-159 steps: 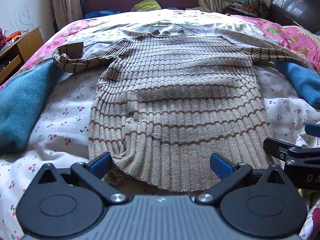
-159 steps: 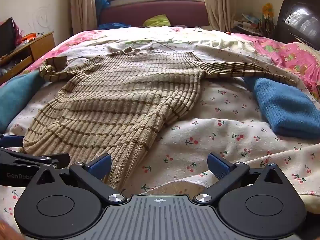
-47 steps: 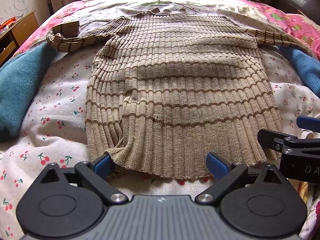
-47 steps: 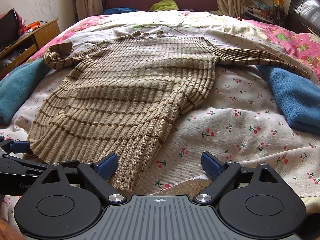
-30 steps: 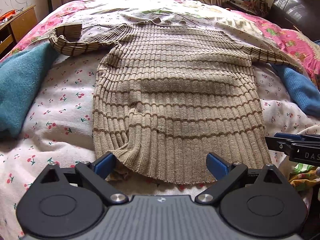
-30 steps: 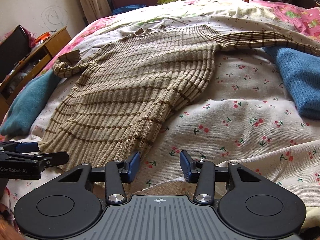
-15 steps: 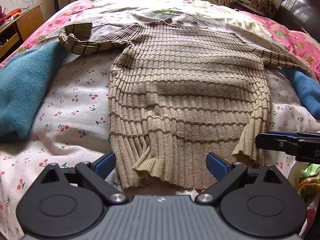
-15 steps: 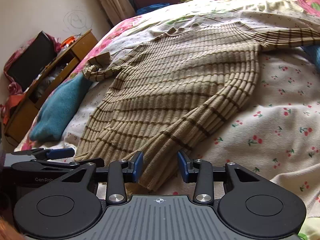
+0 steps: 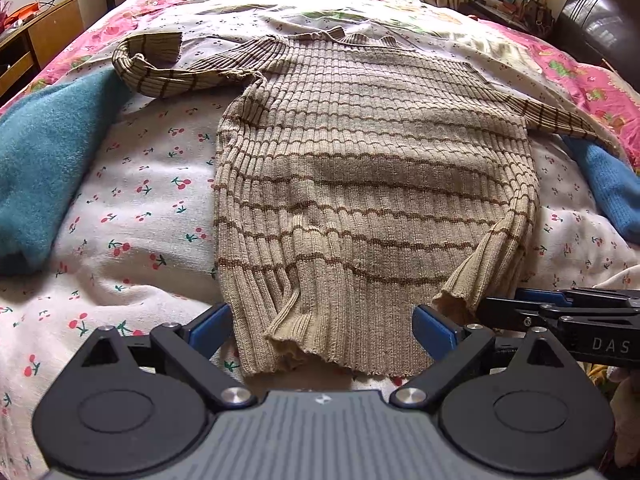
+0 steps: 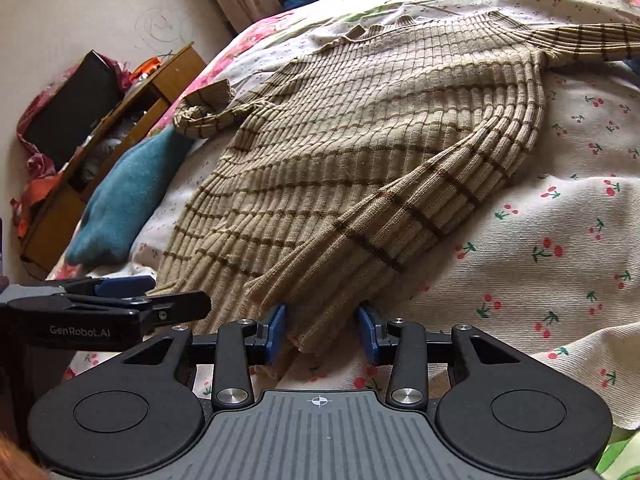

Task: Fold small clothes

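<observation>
A beige ribbed sweater [image 9: 360, 184] with brown stripes lies flat on the bed, hem toward me. Its right hem corner [image 9: 456, 296] is lifted and folded inward over the body. My right gripper [image 10: 322, 326] is shut on that hem corner [image 10: 320, 320] and shows side-on in the left wrist view [image 9: 500, 308]. My left gripper [image 9: 320, 322] is open, its fingers on either side of the hem's left part; it also shows in the right wrist view [image 10: 168, 300]. The left sleeve [image 9: 160, 68] is curled back; the right sleeve [image 9: 560, 118] lies stretched out.
The bed has a white cherry-print sheet [image 9: 132, 216]. A teal garment [image 9: 44, 160] lies left of the sweater, a blue one [image 9: 608, 188] to its right. A pink floral quilt [image 9: 592, 80] lies at the far right. A wooden cabinet [image 10: 100, 152] stands left of the bed.
My right gripper has closed on the sweater's right hem corner and drawn it leftward, folding the right edge over the body. My left gripper stays open at the hem.
</observation>
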`<state>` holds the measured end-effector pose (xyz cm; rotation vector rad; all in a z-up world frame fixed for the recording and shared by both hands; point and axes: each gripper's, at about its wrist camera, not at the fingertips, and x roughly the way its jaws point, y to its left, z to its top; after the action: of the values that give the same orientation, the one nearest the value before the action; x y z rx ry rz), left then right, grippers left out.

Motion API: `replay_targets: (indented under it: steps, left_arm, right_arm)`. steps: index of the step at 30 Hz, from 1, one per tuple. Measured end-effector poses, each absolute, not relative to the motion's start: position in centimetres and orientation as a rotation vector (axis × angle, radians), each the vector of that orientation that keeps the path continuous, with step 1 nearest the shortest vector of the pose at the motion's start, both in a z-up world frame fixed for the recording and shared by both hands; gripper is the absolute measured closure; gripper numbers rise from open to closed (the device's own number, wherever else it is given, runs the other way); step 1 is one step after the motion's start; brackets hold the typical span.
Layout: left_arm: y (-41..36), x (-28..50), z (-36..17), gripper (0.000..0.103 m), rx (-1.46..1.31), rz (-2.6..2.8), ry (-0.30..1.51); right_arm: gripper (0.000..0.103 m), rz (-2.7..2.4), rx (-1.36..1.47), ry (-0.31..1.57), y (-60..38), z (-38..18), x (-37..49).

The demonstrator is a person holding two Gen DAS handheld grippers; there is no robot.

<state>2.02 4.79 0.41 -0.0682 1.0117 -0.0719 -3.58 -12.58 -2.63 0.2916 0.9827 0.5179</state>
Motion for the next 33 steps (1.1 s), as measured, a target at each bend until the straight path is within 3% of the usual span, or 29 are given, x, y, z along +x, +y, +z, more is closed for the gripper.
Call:
replay_targets:
  steps: [2, 4, 9, 13, 18, 21, 25, 33]
  left_arm:
    - [4.7, 2.1, 0.3, 0.000, -0.066, -0.071, 1.014]
    - [4.7, 2.1, 0.3, 0.000, -0.066, -0.072, 1.014]
    - [4.8, 2.2, 0.5, 0.000, -0.072, -0.080, 1.011]
    - [4.0, 1.9, 1.2, 0.000, -0.029, -0.110, 0.977]
    - [2.3, 1.4, 1.3, 0.000, 0.054, -0.175, 0.986]
    - [2.0, 1.4, 0.4, 0.000, 0.083, -0.170, 1.049]
    - [2.9, 1.0, 0.3, 0.000, 0.092, -0.127, 1.079]
    - [6.8, 1.4, 2.5, 0.000, 0.035, -0.009, 0.992]
  right_arm:
    - [0.068, 0.505, 0.314, 1.000, -12.4, -3.1, -3.1]
    - [0.085, 0.479, 0.361, 1.015, -12.7, -3.5, -2.8]
    - [0.091, 0.458, 0.525, 1.037, -15.7, -2.8, -3.0]
    - [0.096, 0.435, 0.430, 0.996, -18.5, 1.4, -4.9]
    - [0.096, 0.326, 0.248, 1.008, -22.0, 5.6, -8.0]
    - [0.097, 0.297, 0.191, 1.047, -22.2, 4.9, -8.8]
    - [0.096, 0.178, -0.092, 1.081, -20.1, 2.9, -9.6]
    - [0.091, 0.306, -0.018, 0.895, -17.4, 5.9, -8.8]
